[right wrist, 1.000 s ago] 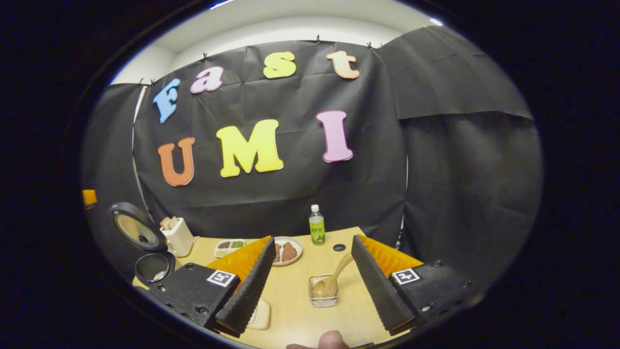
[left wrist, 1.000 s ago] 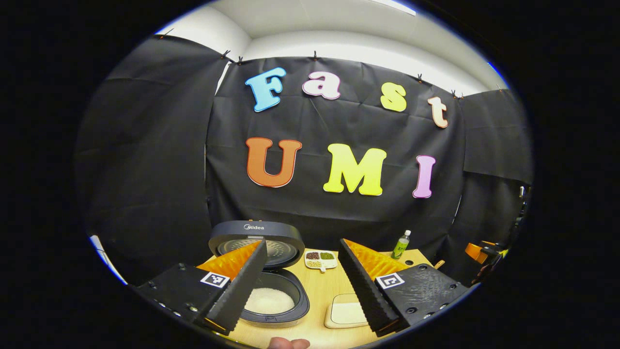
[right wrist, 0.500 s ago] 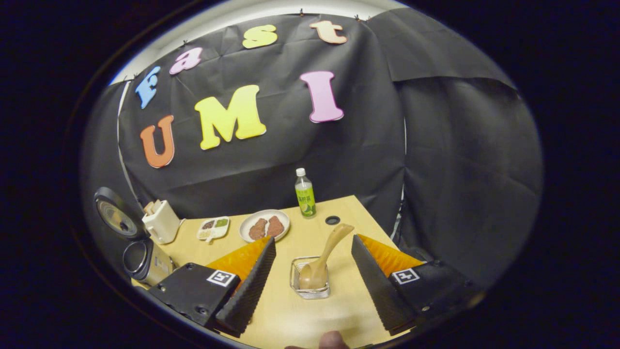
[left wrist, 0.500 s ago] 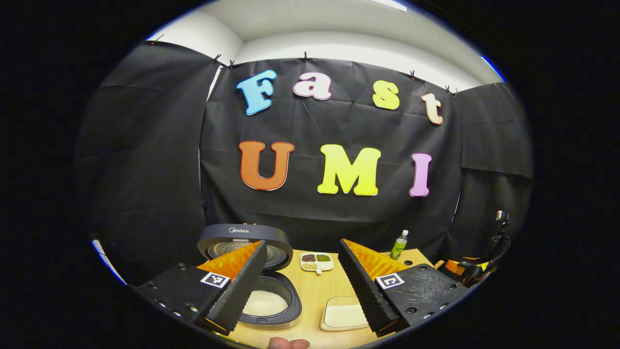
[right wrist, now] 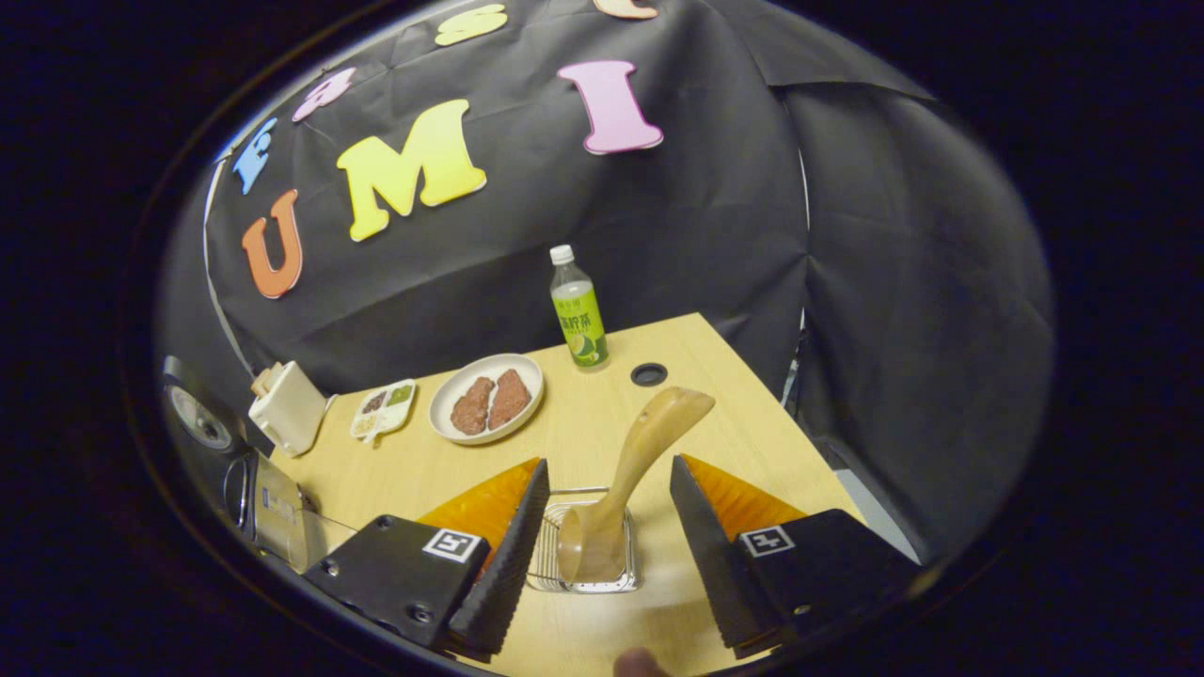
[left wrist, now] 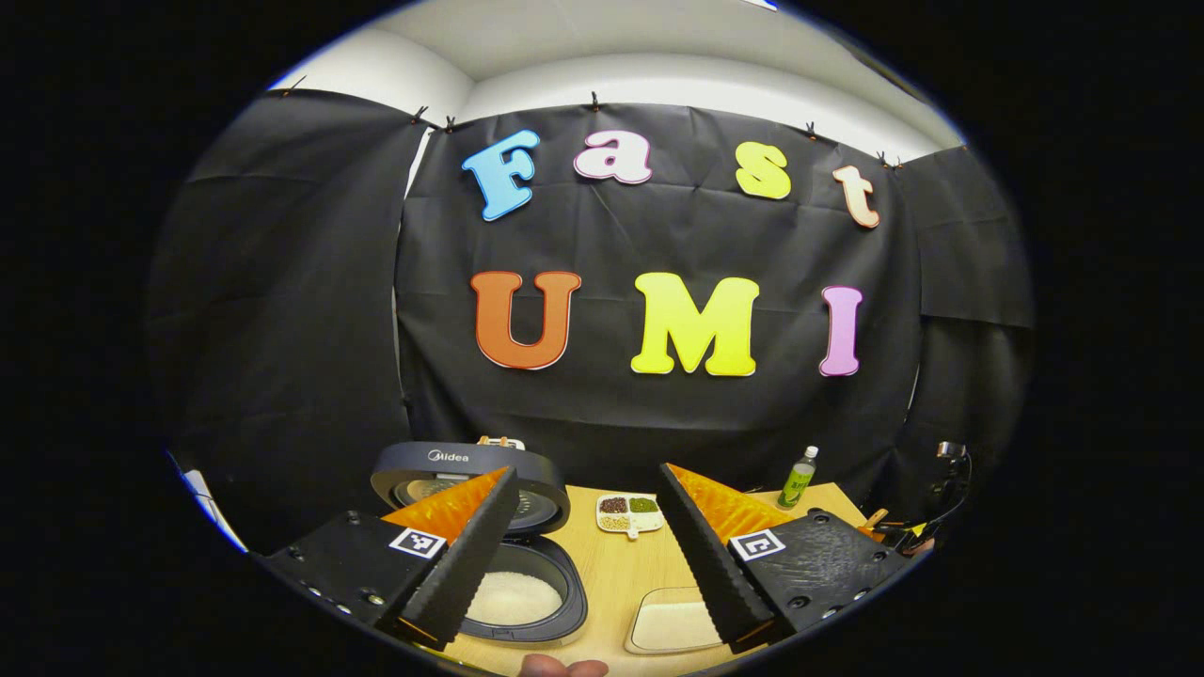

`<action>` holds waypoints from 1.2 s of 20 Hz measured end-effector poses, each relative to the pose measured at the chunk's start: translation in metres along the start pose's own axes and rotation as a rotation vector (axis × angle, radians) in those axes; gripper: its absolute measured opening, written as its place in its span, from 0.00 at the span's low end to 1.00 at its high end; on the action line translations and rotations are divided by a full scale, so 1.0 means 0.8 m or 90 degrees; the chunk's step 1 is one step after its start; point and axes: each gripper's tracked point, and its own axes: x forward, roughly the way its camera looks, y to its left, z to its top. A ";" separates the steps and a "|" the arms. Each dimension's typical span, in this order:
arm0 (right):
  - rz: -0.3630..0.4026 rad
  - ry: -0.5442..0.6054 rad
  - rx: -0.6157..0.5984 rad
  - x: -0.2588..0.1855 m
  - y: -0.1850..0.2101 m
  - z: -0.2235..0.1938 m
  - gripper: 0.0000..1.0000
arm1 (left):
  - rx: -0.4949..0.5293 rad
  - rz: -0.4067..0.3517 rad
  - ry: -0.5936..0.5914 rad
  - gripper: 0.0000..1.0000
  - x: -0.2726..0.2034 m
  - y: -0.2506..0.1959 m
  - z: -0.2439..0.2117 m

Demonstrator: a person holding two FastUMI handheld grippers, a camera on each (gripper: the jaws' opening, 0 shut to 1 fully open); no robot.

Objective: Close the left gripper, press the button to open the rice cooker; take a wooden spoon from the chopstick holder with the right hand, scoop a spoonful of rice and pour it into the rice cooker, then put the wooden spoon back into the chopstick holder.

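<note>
Right gripper (right wrist: 607,555) spread wide over the wire chopstick holder (right wrist: 583,555), and the wooden spoon (right wrist: 630,480) leans up between the fingers toward one o'clock, square in the lane. Bare table (right wrist: 715,376) on toward one o'clock. Plate (right wrist: 487,397) at eleven, bottle (right wrist: 578,310) at twelve. Left gripper (left wrist: 588,574): rice cooker (left wrist: 513,597) gapes at eight, raised lid (left wrist: 470,470) walls off ten.

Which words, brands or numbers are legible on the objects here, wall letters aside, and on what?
"Midea": printed on the raised rice cooker lid, left gripper view.
Print on the green bottle: too small to read.
Nothing else legible.
</note>
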 end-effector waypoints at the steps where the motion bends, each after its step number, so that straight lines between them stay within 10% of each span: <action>1: -0.003 0.009 -0.005 0.007 -0.004 -0.004 0.83 | 0.002 0.008 0.005 0.94 0.002 0.002 -0.004; 14: 0.049 0.045 -0.037 0.040 0.020 -0.011 0.15 | 0.022 0.079 0.049 0.95 0.003 0.022 -0.037; 24: 0.023 -0.061 -0.086 -0.042 0.064 0.063 0.09 | -0.010 0.067 0.023 0.95 -0.043 0.053 -0.041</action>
